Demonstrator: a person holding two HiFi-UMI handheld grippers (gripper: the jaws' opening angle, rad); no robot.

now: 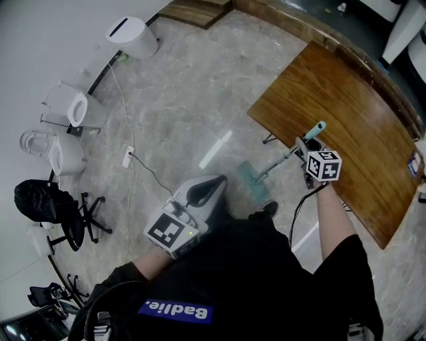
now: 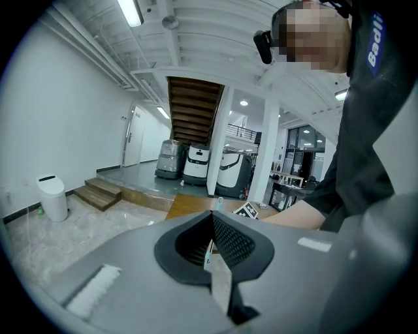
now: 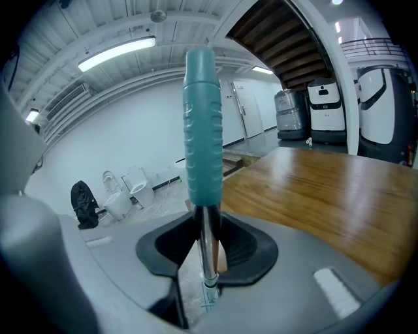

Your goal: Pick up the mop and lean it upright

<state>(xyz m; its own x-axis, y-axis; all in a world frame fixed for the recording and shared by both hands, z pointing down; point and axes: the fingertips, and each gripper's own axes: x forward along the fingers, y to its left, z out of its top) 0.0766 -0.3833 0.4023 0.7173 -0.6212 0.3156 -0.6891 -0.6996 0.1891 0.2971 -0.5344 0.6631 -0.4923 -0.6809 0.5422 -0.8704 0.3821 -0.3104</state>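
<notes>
Between right gripper (image 3: 205, 242) fingers: mop (image 3: 207, 225) shaft clamped, teal grip (image 3: 201, 117) just above; left gripper (image 2: 210, 242) fingers closed, empty.

Right gripper (image 3: 206, 253) jaws clamped, left gripper (image 2: 212, 253) jaws together.

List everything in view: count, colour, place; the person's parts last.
table: one, brown, right
mop: one, teal and metal, beside table
toilets: two, white, left wall
bin: one, white, far left
chair: one, black, near left
power strip: one, white, floor
steps: one set, wooden, far end
machines: three, grey-white, beyond steps
left gripper: one, grey, shut, empty
right gripper: one, grey, shut on mop
</notes>
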